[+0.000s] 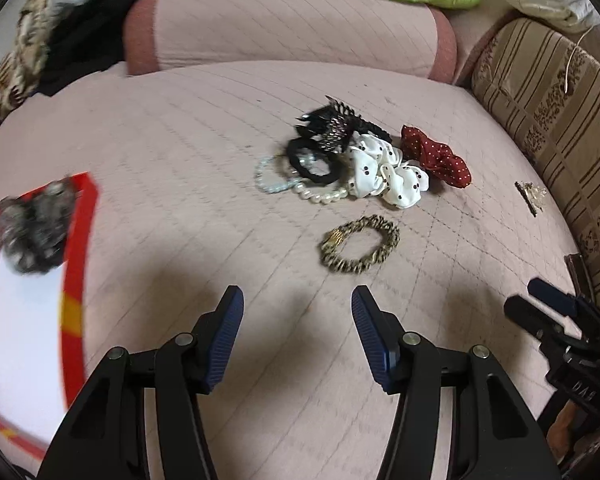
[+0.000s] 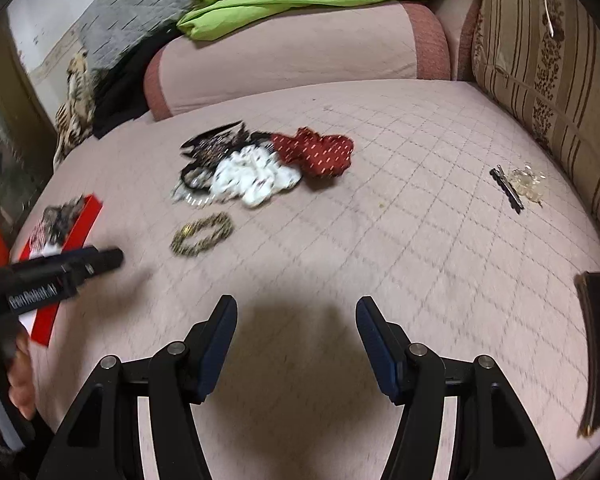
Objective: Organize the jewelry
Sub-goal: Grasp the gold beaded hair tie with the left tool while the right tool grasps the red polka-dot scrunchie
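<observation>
Pink quilted bed (image 1: 160, 160), with most hair things not yet put away.

On the left lies a red box (image 1: 78, 240) with two scrunchies (image 1: 34, 226) in it, so a start looks made. A lot is left: the pile (image 1: 340, 160) of scrunchies, bead bands and a black claw clip, the leopard band (image 1: 360, 244) lying alone, and a clip (image 2: 518, 186) far off to the right. The left hand-held gripper (image 1: 298, 304) is wide open and holds nothing; the leopard band lies just ahead of it, a bit to the right, not touching. The right hand-held gripper (image 2: 296, 312) is wide open and empty too, with the pile well ahead to its left.
</observation>
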{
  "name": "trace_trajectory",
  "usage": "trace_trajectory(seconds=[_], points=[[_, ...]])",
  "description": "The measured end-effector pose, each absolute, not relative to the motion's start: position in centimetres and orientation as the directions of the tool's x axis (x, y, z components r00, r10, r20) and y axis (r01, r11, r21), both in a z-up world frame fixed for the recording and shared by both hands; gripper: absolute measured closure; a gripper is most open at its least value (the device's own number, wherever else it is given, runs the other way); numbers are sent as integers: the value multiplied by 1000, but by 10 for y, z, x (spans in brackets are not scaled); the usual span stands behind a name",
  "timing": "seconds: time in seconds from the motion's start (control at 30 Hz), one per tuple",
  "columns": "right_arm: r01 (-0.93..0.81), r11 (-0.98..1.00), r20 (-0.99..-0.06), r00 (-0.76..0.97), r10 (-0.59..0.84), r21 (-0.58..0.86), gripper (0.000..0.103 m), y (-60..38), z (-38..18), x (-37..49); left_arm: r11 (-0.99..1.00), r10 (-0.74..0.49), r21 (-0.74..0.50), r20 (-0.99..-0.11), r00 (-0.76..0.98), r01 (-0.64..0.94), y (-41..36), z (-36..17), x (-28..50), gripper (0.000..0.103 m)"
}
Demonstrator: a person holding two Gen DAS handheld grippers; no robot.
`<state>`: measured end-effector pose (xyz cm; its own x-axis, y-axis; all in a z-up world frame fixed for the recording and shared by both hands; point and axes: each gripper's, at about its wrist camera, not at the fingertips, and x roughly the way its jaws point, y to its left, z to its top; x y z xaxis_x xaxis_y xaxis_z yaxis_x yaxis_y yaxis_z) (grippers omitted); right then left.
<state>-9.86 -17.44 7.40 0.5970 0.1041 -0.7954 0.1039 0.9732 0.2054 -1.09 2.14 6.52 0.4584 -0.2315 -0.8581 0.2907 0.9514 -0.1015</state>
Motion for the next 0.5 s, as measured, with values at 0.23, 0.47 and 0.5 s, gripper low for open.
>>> trace_trajectory(seconds=[0.23, 0.47, 0.5], points=[[126, 963, -777, 619, 110, 237, 34, -195, 72, -43, 940, -247, -108, -870, 427, 324, -2, 43, 24, 49], [128, 967, -770, 631, 93, 221, 29, -202, 72, 5, 925, -265, -112, -876, 404, 363, -15, 25, 36, 49], [128, 966, -771, 629, 97, 226, 29, -203, 70, 11, 923, -265, -110, -875, 406, 368, -18, 25, 37, 49]])
